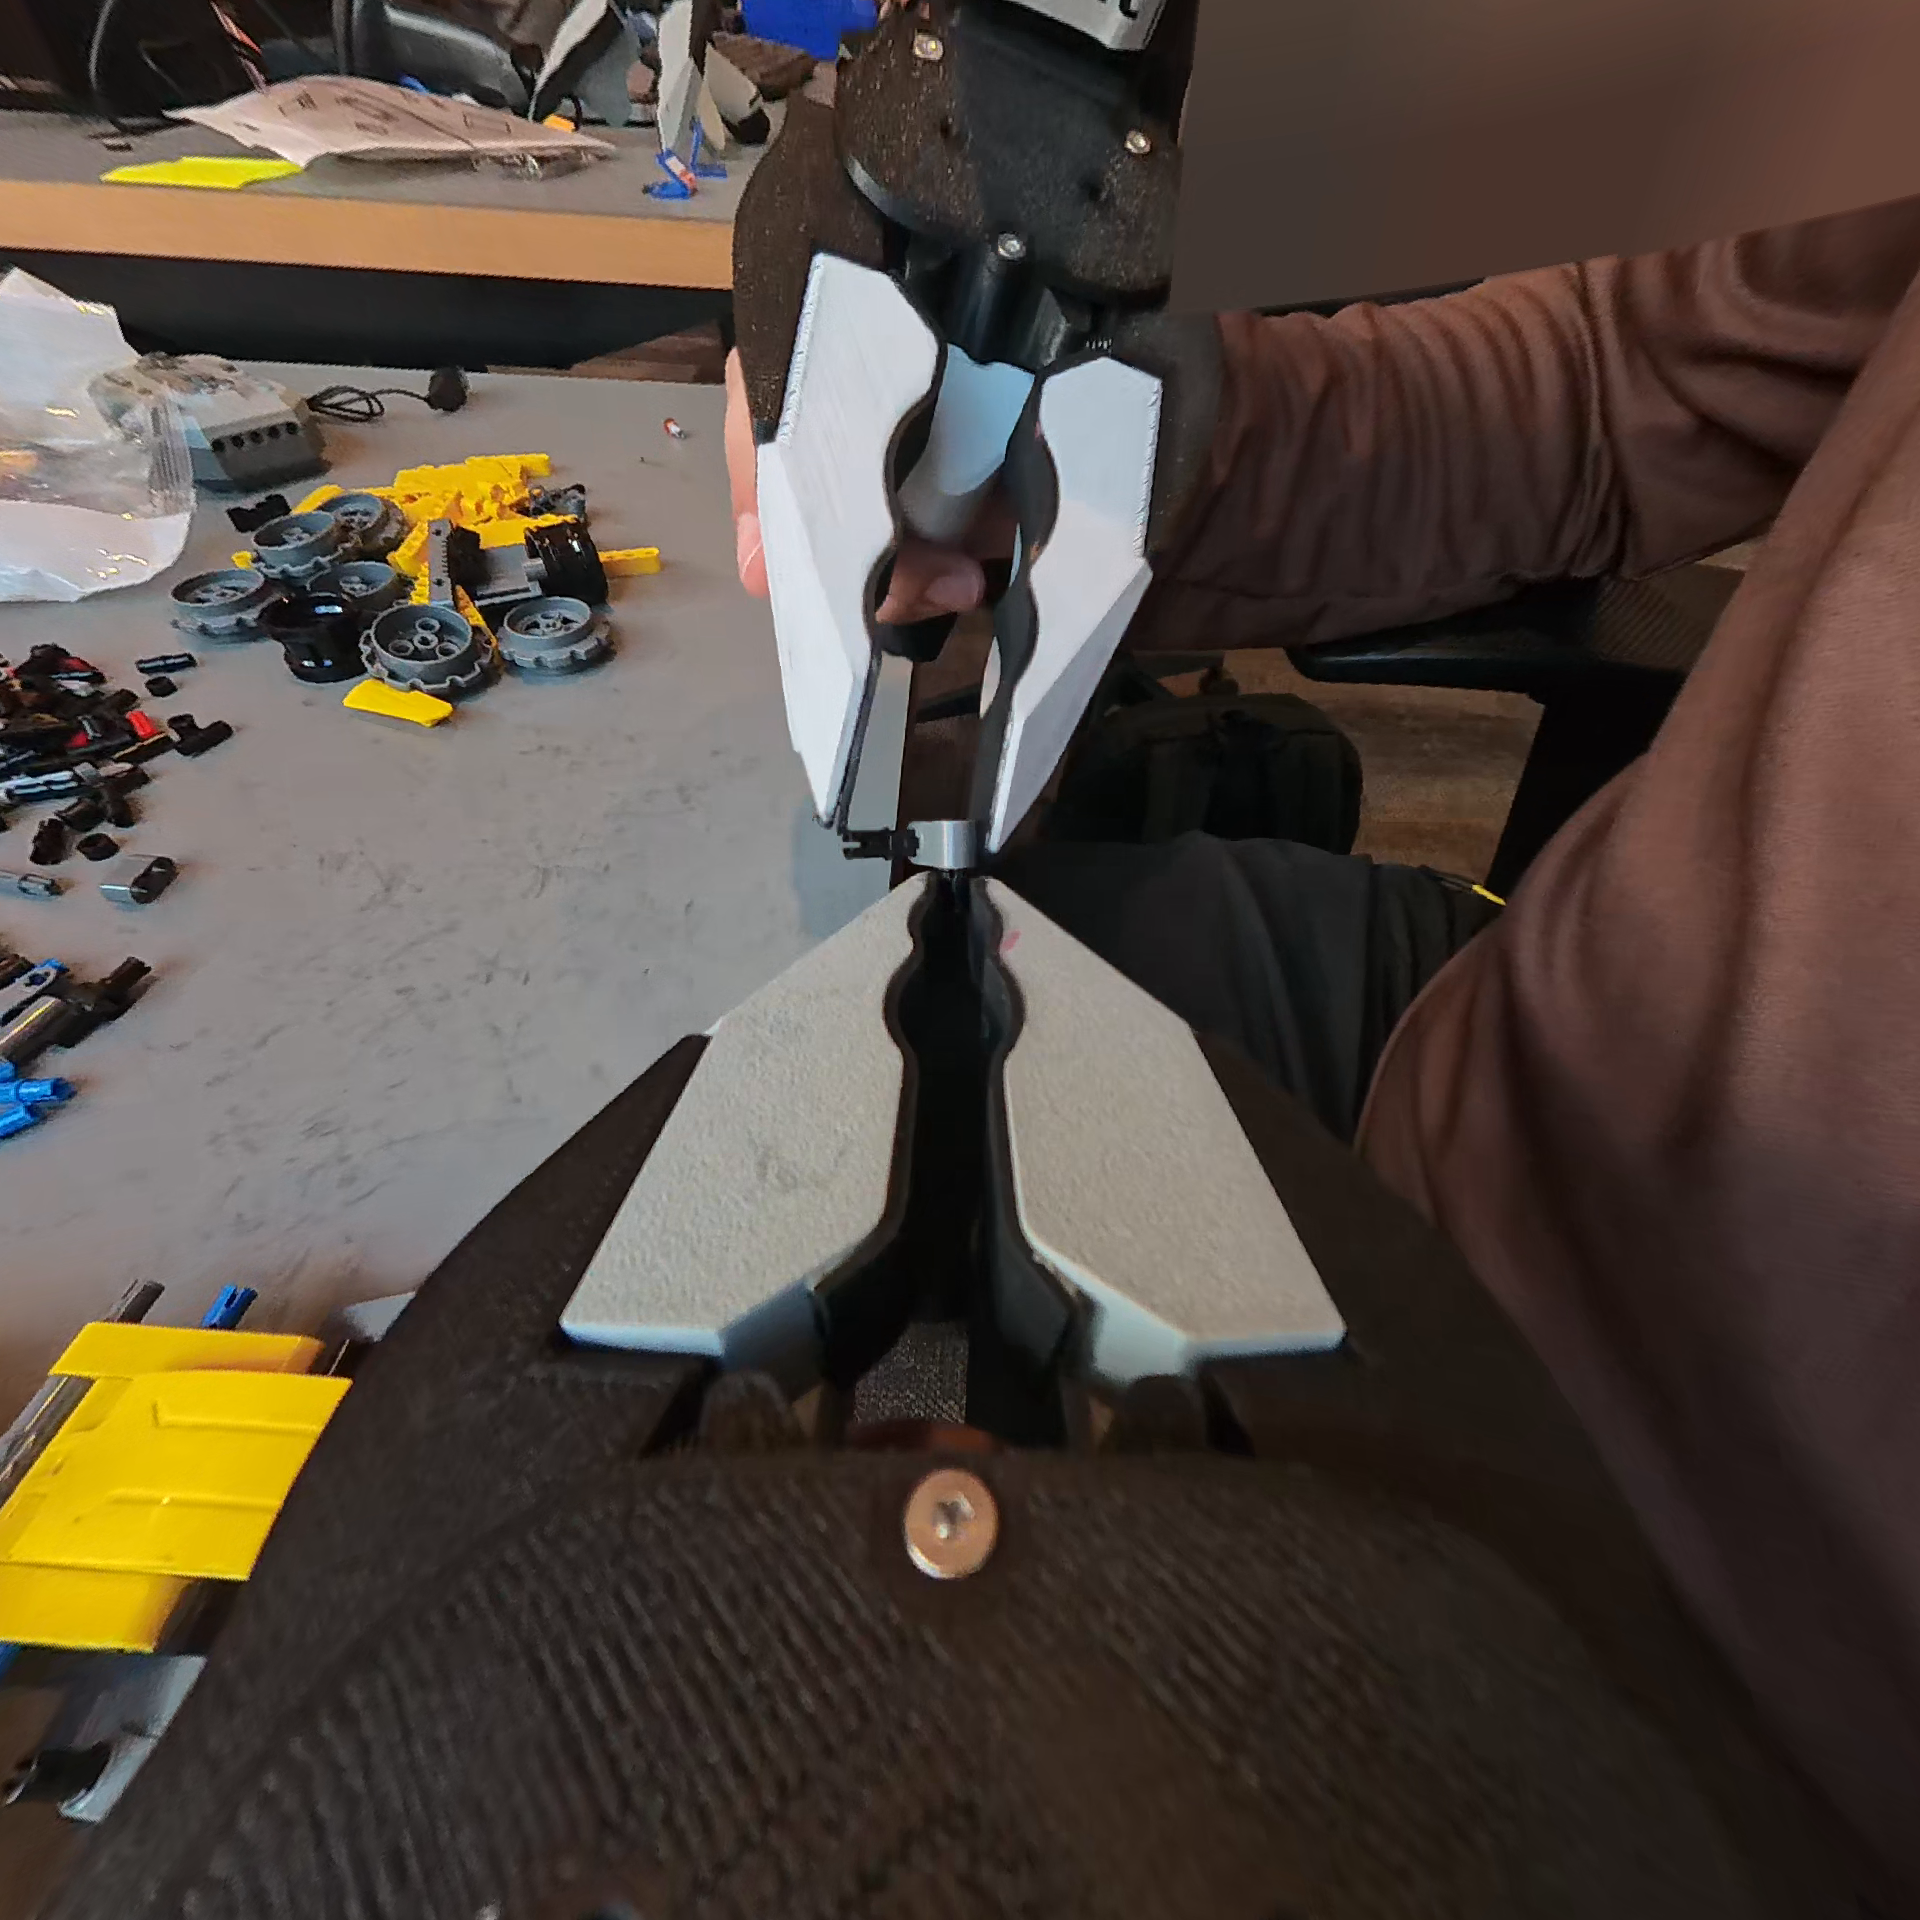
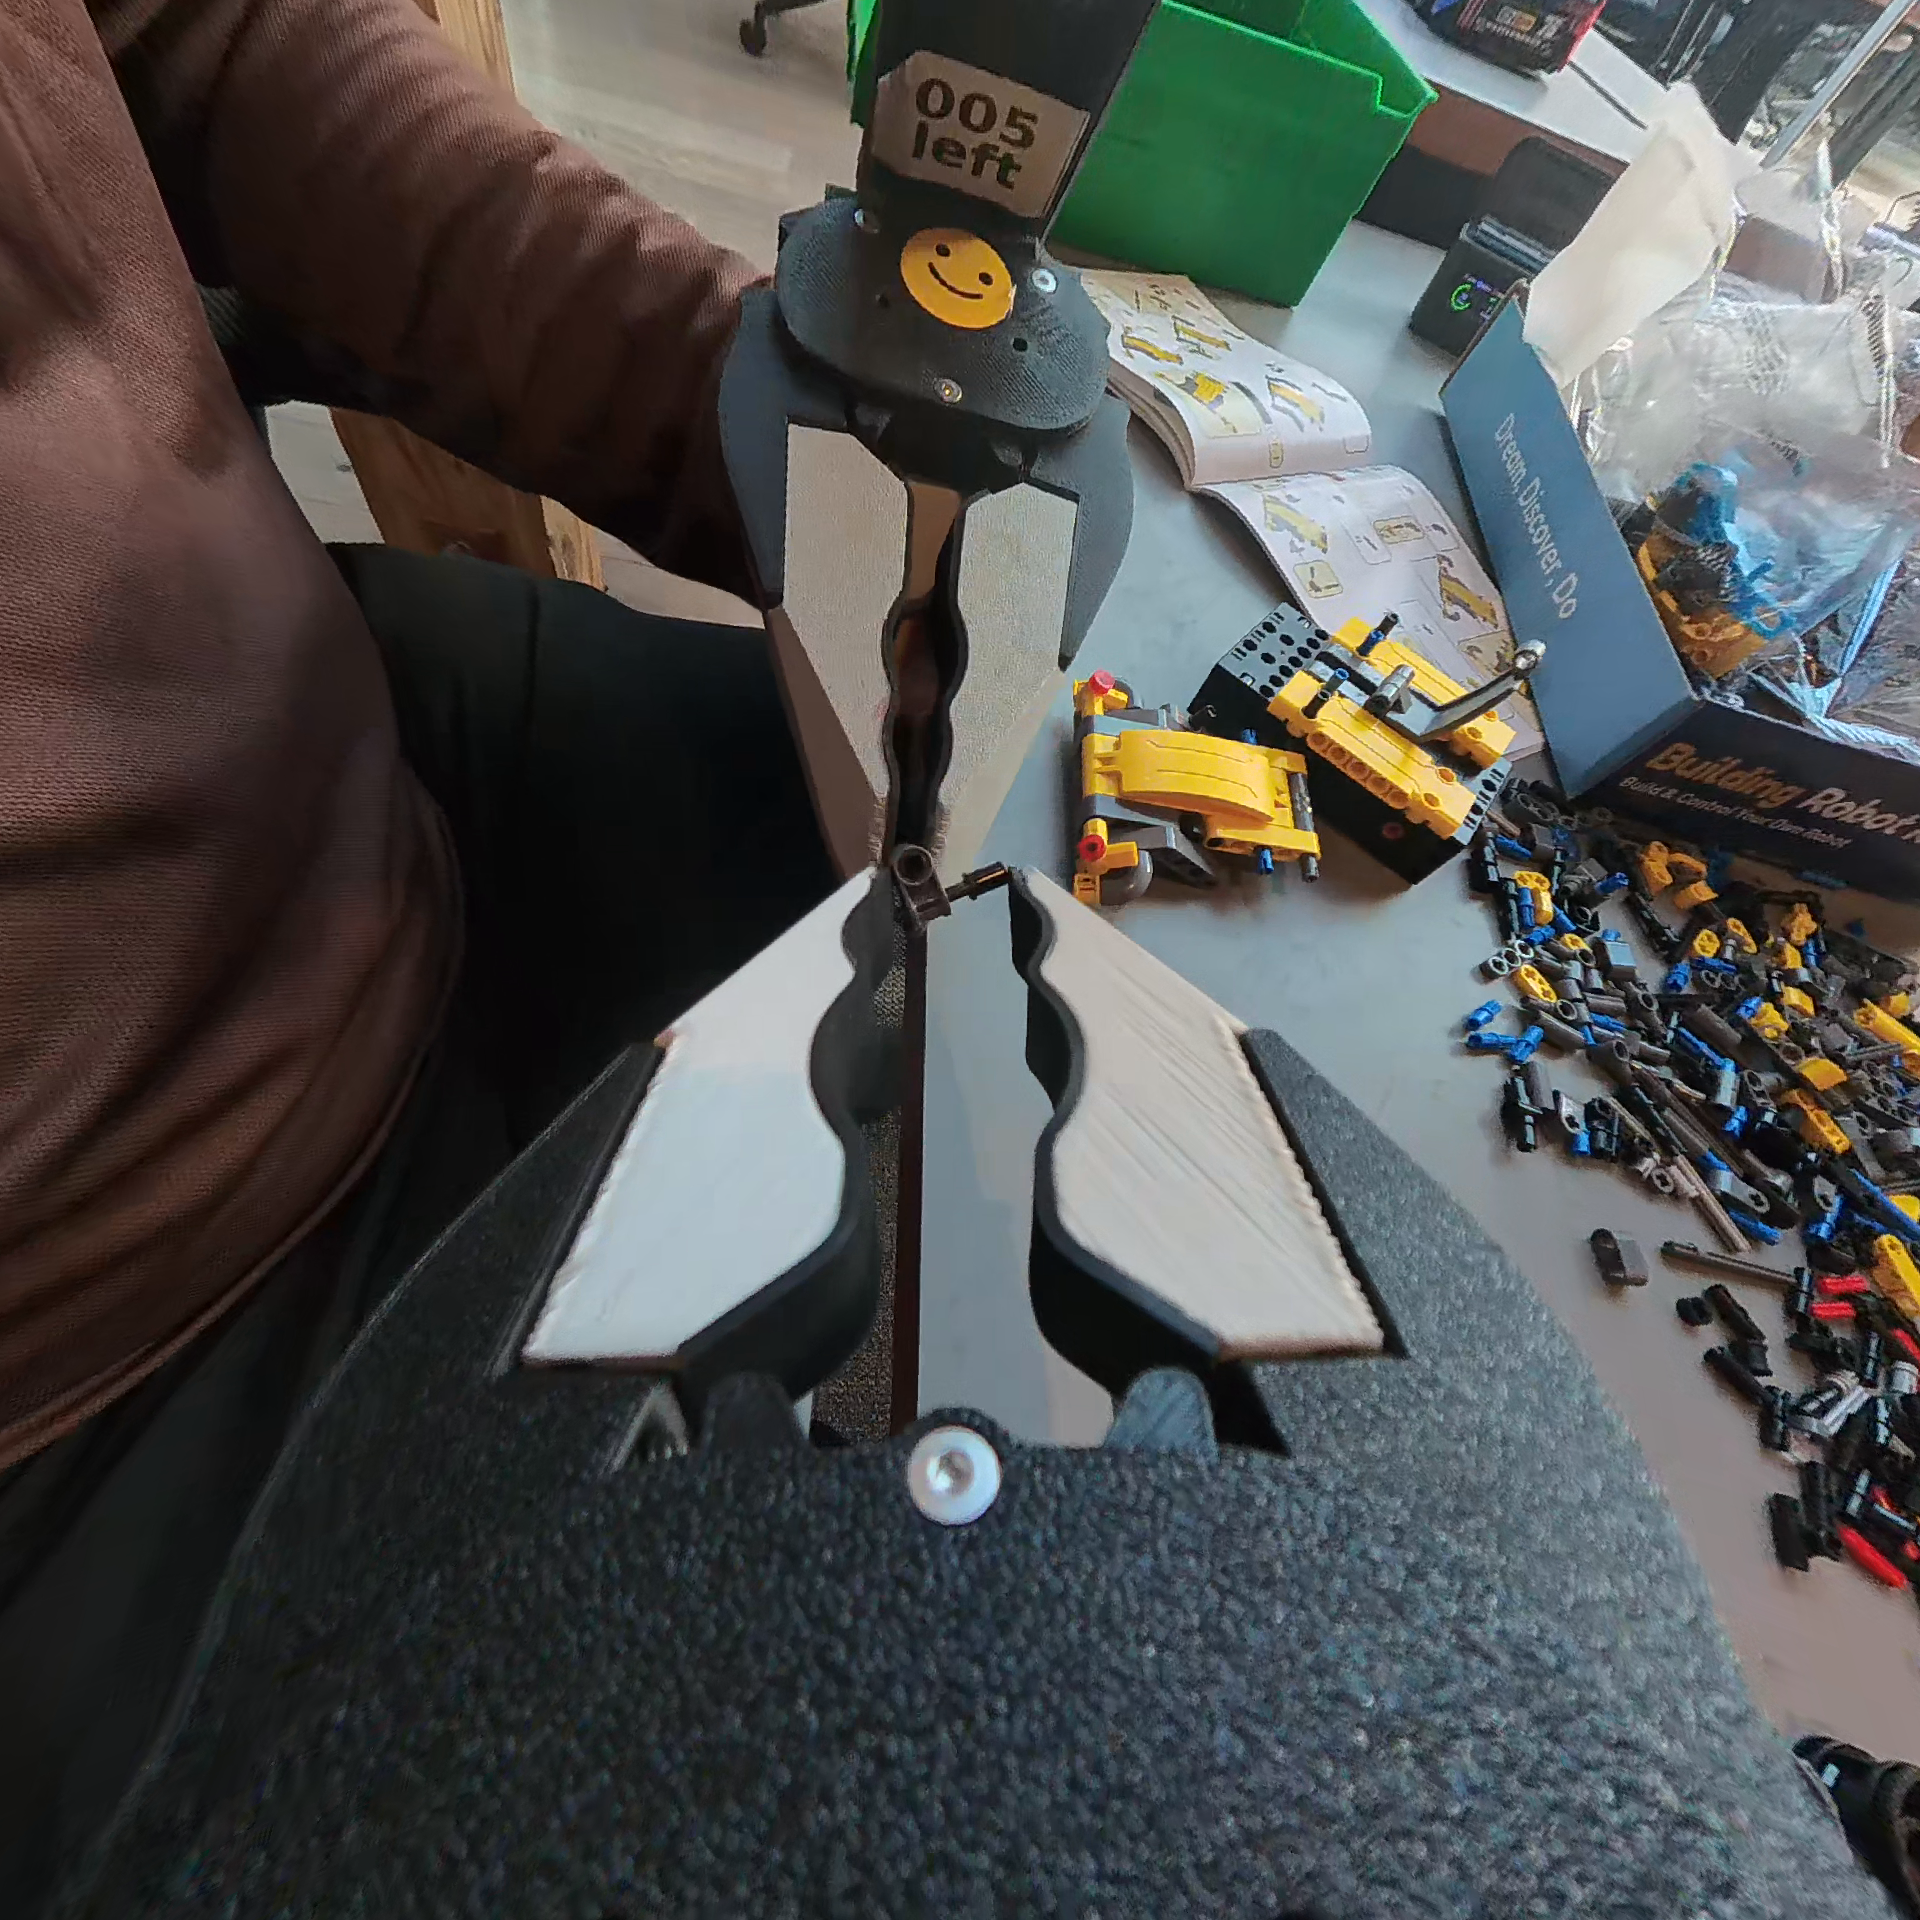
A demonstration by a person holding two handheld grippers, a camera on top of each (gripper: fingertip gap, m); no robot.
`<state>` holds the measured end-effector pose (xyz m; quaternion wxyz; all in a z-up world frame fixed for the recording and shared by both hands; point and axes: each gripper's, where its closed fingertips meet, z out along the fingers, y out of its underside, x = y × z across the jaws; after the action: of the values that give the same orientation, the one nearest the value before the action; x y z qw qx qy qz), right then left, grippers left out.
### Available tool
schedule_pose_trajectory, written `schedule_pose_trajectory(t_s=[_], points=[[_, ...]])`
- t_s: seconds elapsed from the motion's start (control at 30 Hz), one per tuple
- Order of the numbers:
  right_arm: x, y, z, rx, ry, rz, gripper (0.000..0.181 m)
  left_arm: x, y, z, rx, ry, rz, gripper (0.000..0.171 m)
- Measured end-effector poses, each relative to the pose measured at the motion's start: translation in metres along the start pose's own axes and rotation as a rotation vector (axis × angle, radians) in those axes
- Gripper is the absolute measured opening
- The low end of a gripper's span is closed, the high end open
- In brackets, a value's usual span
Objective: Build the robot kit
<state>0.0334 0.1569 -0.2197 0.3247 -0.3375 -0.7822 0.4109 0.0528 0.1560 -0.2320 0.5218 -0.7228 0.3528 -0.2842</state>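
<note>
My left gripper (image 1: 951,885) is shut on a small grey connector (image 1: 945,844) and holds it in the air off the table's edge, in front of a person in a brown top. A short black pin (image 1: 869,842) sticks sideways out of the connector. My right gripper (image 2: 951,881) comes at it tip to tip. Its jaws stand a little apart, with the connector (image 2: 920,890) against one pad and the pin (image 2: 975,883) against the other. The right gripper also shows from above in the left wrist view (image 1: 914,831). The left gripper shows in the right wrist view (image 2: 914,836).
On the grey table (image 2: 1299,1018) lie a pile of loose small parts (image 2: 1714,1091), a part-built yellow model (image 2: 1195,800), a black-and-yellow block (image 2: 1371,727), an open booklet (image 2: 1299,457) and a dark box (image 2: 1558,540). Grey wheels (image 1: 416,613) and a plastic bag (image 1: 73,447) lie to the left.
</note>
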Motion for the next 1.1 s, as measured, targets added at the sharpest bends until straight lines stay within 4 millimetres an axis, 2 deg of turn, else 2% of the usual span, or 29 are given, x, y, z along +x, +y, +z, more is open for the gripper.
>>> schedule_pose_trajectory(t_s=[0.17,0.3,0.63,1.1], points=[[-0.001,0.017,0.006,-0.094,0.015,-0.042,0.019,-0.003,0.015,0.005,-0.154,-0.033,-0.038,0.002],[0.0,0.021,0.009,-0.094,0.032,-0.043,0.017,-0.006,0.02,0.004,-0.25,-0.073,-0.059,0.001],[0.011,0.024,0.012,-0.089,0.129,-0.068,0.017,-0.022,0.022,0.0,-0.322,-0.228,0.025,0.002],[0.013,0.023,0.01,-0.051,0.128,-0.015,0.017,-0.025,0.015,-0.001,-0.285,-0.269,0.108,0.005]])
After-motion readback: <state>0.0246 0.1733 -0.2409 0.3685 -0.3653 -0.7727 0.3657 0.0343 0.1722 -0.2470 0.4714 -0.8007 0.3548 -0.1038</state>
